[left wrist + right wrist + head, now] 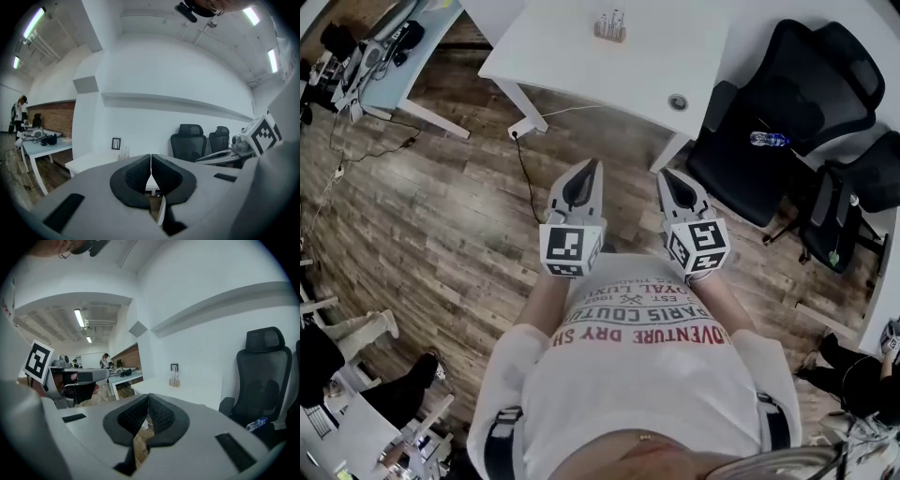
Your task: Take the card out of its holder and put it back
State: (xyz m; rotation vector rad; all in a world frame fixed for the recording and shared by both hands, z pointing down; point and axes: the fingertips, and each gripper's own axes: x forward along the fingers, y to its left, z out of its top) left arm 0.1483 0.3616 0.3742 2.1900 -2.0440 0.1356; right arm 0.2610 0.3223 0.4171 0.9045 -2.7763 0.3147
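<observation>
We record the left tool (593,165) and right tool (666,174) closed, both empty. The small wooden-based card holder (610,28) stands on the far white rectangular worktop (572,52), well apart from both; its card is too small to make out.

Holder (610,28) on table (572,56); chairs (750,159) right of table

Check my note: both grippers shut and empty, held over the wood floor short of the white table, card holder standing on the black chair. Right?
One slip: the card holder stands on the white table, not the black chair, as the head view shows. The left gripper and right gripper are indeed shut and empty, over the wood floor short of that table.
</observation>
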